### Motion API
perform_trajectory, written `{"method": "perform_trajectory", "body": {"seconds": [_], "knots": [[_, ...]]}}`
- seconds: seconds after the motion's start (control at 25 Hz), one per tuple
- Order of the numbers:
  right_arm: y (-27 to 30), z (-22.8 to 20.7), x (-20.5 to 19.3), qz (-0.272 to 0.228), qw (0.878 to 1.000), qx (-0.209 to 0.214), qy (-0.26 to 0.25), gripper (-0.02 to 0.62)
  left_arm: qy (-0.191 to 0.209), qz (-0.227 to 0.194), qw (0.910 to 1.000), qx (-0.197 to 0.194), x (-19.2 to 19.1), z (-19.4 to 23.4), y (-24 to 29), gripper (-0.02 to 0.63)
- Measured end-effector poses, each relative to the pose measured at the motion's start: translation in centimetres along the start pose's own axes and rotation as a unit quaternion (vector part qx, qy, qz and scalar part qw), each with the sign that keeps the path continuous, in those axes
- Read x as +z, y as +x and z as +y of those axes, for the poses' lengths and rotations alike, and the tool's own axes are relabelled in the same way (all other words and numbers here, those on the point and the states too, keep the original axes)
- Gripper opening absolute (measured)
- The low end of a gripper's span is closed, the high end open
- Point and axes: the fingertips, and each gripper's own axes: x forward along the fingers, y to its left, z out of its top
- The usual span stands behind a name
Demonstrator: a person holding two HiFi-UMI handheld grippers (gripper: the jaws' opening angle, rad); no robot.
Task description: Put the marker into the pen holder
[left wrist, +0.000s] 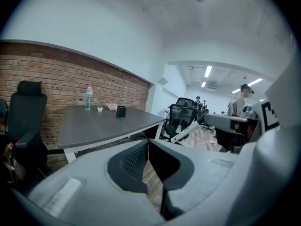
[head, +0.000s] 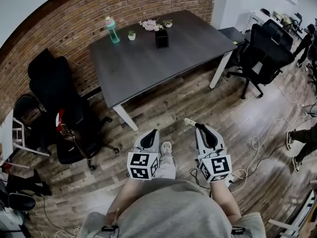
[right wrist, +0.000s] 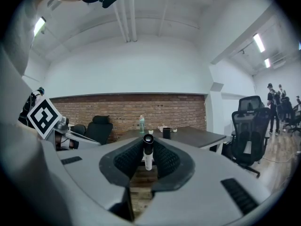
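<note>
The left gripper (head: 150, 136), at the lower centre of the head view, has its jaws pressed together with nothing between them. Just right of it, the right gripper (head: 200, 129) is clamped on the marker (right wrist: 148, 152), a white barrel with a black end. A length of the barrel pokes out past the jaws toward the upper left.

I judge the marker light, stiff and smooth-sided. It needs only a modest squeeze, but a round plastic barrel can swivel or slip between the pads. The present hold on the barrel looks sound, since the free length can enter the holder first.

The pen holder (head: 161, 38), a small black box, sits at upper centre on the dark grey worktop (head: 148, 63), well apart from both grippers. On the same worktop, left of it, are a green bottle (head: 112, 29) and a small potted plant (head: 132, 35).

A brick wall (head: 74, 14) curves across the upper left, with black office chairs (head: 54, 98) below it at the left edge. The wooden floor (head: 163, 108) fills the middle. Another black chair (head: 265, 53) stands at upper right, and loose cables (head: 257, 143) trail at lower right.
</note>
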Motion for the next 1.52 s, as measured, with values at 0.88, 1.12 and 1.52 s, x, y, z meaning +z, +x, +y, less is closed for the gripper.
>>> {"method": "perform_trajectory", "body": {"seconds": [0.88,1.12,1.52], "knots": [[18.7,-7.6,4.0,0.002,1.0,-0.003,-0.017,0.066,-0.001,0.002,1.0,-0.009,8.9,8.7,16.5,0.018],[22.3,-8.8,4.3,0.002,1.0,-0.005,-0.018,0.066,0.002,0.003,0.9999,-0.013,10.3,10.5,19.7,0.018],[27.8,-10.6,4.7,0.0,1.0,-0.006,-0.016,0.066,0.003,0.007,0.9999,-0.014,11.9,13.4,24.1,0.018]]}}
